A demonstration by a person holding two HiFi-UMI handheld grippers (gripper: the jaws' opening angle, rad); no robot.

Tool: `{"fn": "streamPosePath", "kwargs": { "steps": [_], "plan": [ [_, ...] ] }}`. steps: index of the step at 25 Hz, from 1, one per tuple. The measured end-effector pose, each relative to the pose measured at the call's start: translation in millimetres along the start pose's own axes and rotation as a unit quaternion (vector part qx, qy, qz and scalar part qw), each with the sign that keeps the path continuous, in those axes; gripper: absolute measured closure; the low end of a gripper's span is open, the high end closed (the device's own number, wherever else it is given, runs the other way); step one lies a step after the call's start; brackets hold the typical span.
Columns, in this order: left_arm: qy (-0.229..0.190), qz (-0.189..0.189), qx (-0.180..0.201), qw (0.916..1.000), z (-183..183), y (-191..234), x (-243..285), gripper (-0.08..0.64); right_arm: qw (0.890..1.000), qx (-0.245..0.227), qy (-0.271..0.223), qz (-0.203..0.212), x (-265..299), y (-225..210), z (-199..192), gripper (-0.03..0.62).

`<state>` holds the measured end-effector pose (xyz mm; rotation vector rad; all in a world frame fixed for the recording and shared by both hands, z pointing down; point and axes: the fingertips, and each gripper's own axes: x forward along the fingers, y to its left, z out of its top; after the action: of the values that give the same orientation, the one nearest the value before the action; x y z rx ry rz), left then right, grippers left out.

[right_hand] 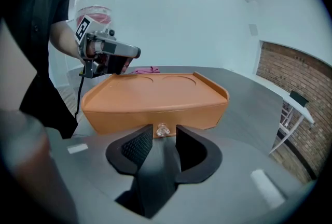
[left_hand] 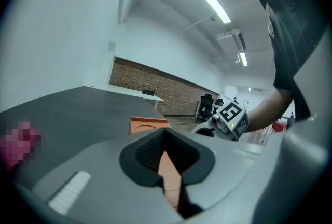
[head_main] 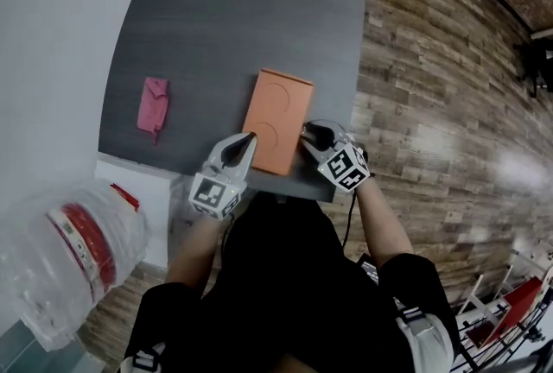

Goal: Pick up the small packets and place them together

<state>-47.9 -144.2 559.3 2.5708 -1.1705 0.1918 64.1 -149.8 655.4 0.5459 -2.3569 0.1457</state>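
An orange box lies near the front edge of the dark grey table. A pink packet lies alone to its left and shows behind the box in the right gripper view. My left gripper is at the box's left front corner, and its jaws are closed on the box's orange edge. My right gripper is at the box's right side. Its jaws stand open, with a small clear knob on the box front between the tips, untouched.
A large clear water bottle with a red label stands on the floor at the lower left. The table ends just in front of the box, with wood floor to the right. A white wall runs along the table's left side.
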Motion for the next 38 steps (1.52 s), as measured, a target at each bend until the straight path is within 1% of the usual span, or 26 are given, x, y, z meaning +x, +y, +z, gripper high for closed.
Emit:
{"fn": "streamPosePath", "kwargs": {
  "steps": [4,6,8,11,14,18,25,27,31,35,38],
  "plan": [
    [0.010,0.004,0.023,0.9997,-2,-3,2,0.560,0.999,-0.029,0.011,0.018,4,3,-1,0.460],
    [0.011,0.007,0.030,0.9995,-4,-3,2,0.560,0.999,-0.044,0.017,0.024,6,6,-1,0.484],
    [0.015,0.000,0.038,0.9992,-6,-5,3,0.560,0.998,-0.057,0.023,0.023,7,6,-1,0.491],
    [0.035,-0.017,0.053,0.9978,-8,-8,7,0.560,0.997,-0.073,0.028,0.011,9,3,-2,0.512],
    [0.048,-0.020,0.061,0.9968,-9,-10,10,0.560,0.998,-0.060,0.022,0.009,9,1,-3,0.514],
    [0.045,-0.009,0.069,0.9965,-10,-9,9,0.560,0.998,-0.056,0.026,0.005,8,2,-6,0.515],
    [0.037,0.002,0.068,0.9970,-9,-3,9,0.560,0.998,-0.051,0.037,-0.015,-10,-4,-22,0.515],
    [0.040,0.004,0.081,0.9959,-10,-5,9,0.560,0.998,-0.047,0.039,-0.021,-14,-4,-27,0.515],
    [0.057,-0.002,0.120,0.9912,-15,-11,11,0.561,0.998,-0.033,0.044,-0.038,-22,-8,-36,0.515],
    [0.066,-0.009,0.133,0.9889,-17,-13,12,0.561,0.997,-0.017,0.049,-0.051,-31,-12,-46,0.515],
    [0.071,-0.007,0.137,0.9880,-18,-12,13,0.561,0.997,-0.010,0.055,-0.059,-39,-15,-54,0.517]
  ]
}}
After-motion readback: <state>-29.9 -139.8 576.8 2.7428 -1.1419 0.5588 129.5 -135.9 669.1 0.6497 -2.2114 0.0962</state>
